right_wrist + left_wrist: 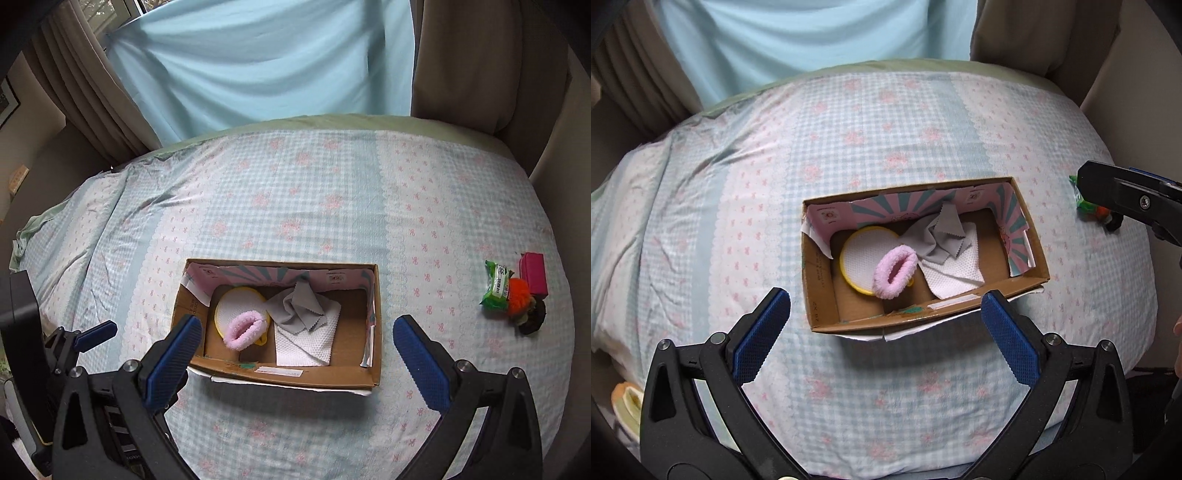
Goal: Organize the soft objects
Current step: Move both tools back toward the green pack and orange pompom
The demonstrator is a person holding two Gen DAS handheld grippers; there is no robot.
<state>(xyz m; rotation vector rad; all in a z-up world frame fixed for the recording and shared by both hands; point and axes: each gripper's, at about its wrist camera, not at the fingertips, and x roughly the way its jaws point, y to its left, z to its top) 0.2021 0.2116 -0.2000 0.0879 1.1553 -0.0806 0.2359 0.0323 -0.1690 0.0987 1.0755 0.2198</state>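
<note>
Here the box (280,376) sits on the bed (295,206) and already holds four soft things: a pink scrunchie (245,329) lying across a yellow-rimmed pad (232,308) at the box's left end, and a grey cloth (295,306) crumpled on a white cloth (306,341) nearer its middle. The right end of the box is bare cardboard. Well to the right of the box, a small cluster waits on the bed: a green packet (496,284), an orange pom-pom (519,291), a dark ring (533,321) and a pink block (533,275), all touching or nearly so.

Both grippers hover on the near side of the box. The left gripper (886,332) has its jaws spread wide and holds nothing; the right gripper (297,350) is likewise wide open and empty.

The step in hand looks like the gap between placements: part of the load is boxed, the cluster is not. The next move likely calls for the right gripper to swing right, away from the box, and pick one piece off the cluster without dragging its neighbours.

The box's long axis runs left to right across the bed, its open top facing up; in the left wrist view it appears slightly skewed. The packet stands roughly crosswise to the box's length.
</note>
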